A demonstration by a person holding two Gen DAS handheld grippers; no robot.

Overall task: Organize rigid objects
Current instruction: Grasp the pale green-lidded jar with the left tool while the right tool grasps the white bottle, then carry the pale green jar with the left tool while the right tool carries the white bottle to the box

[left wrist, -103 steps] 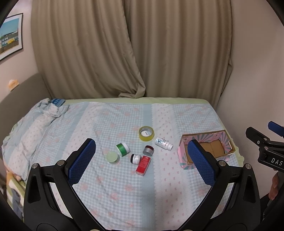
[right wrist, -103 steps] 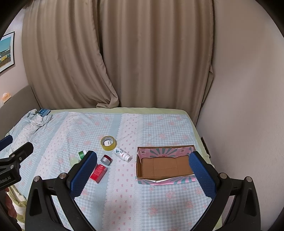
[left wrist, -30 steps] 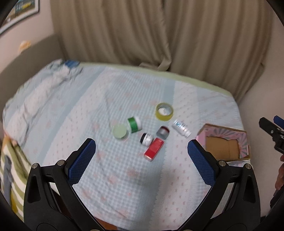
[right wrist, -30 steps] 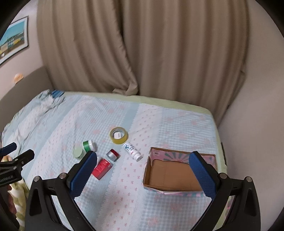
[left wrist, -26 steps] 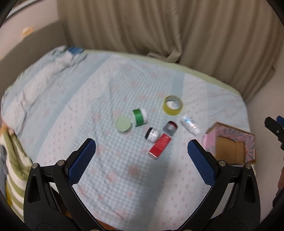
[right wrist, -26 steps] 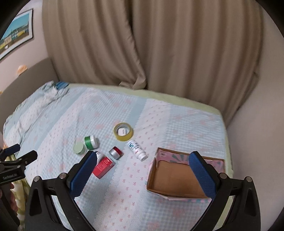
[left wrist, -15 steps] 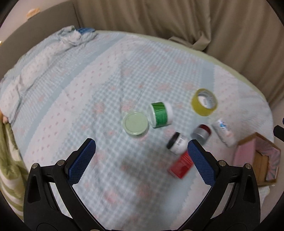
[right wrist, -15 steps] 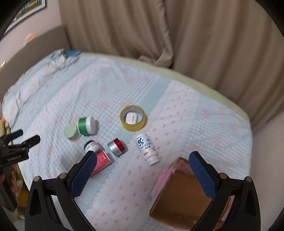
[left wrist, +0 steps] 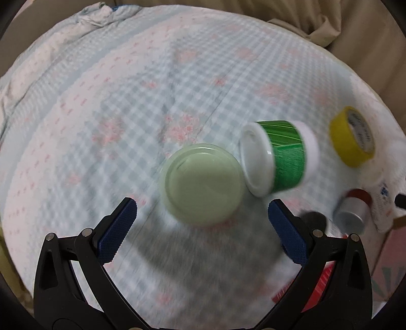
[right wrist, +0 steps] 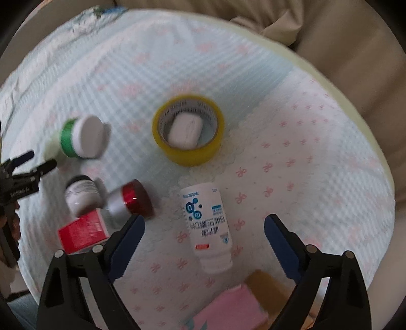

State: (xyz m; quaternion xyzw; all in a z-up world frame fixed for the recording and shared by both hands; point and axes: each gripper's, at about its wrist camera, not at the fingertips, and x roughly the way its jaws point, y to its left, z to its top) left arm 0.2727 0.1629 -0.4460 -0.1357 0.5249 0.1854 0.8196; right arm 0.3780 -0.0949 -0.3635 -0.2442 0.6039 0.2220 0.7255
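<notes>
Left fingers (left wrist: 200,224): I have them wide, empty, over the lid (left wrist: 203,184).
Lid: 12 o'clock, seemingly touching the jar (left wrist: 277,156); closing may knock it rolling.
Right fingers (right wrist: 203,237): wide, empty, straddling the bottle (right wrist: 206,224); it could roll.
Box (right wrist: 236,308): 6 o'clock.

Pale blue checked bedspread with pink bow print (left wrist: 142,106) covers the whole bed, smooth across the middle, lace-edged white strip on the right side. Rumpled pale blue blanket (right wrist: 83,19) bunched at far left corner, small blue item (right wrist: 113,10) just past it, too blurred to identify. Beige pleated curtain (right wrist: 337,38) hangs behind the far edge, hem touching the bed.
</notes>
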